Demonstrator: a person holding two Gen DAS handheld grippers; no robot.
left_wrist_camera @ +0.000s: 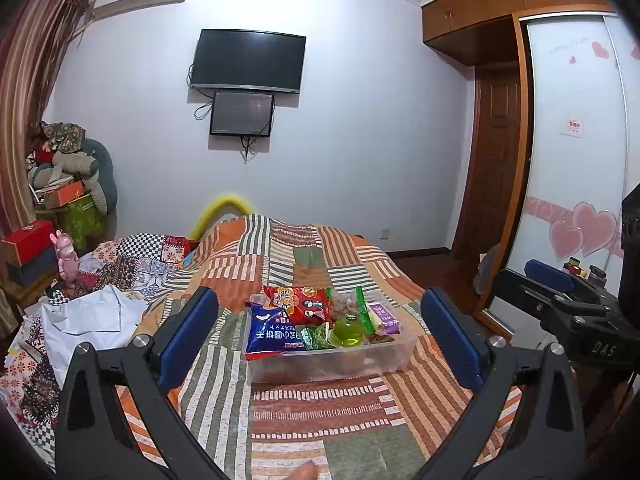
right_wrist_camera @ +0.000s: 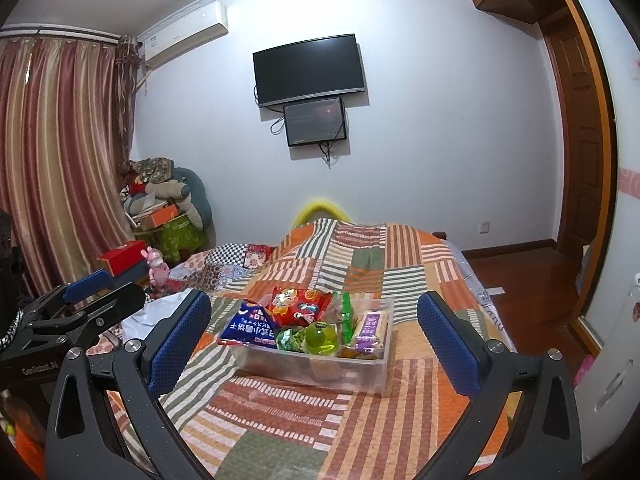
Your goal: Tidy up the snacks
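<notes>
My left gripper hangs spread wide, its two blue textured pads empty; my right gripper is spread the same, holding nothing. Between both pairs of fingers, ahead on the patchwork quilt, sits one clear rectangular plastic bin. Inside it: one glossy blue packet, one red packet, one purple-labelled pack, one green jelly cup, and small green wrappers.

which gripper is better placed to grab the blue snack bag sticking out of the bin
Left, probably. The blue snack bag overhangs the clear bin on the left hand-held gripper side; both are open and empty.
</notes>
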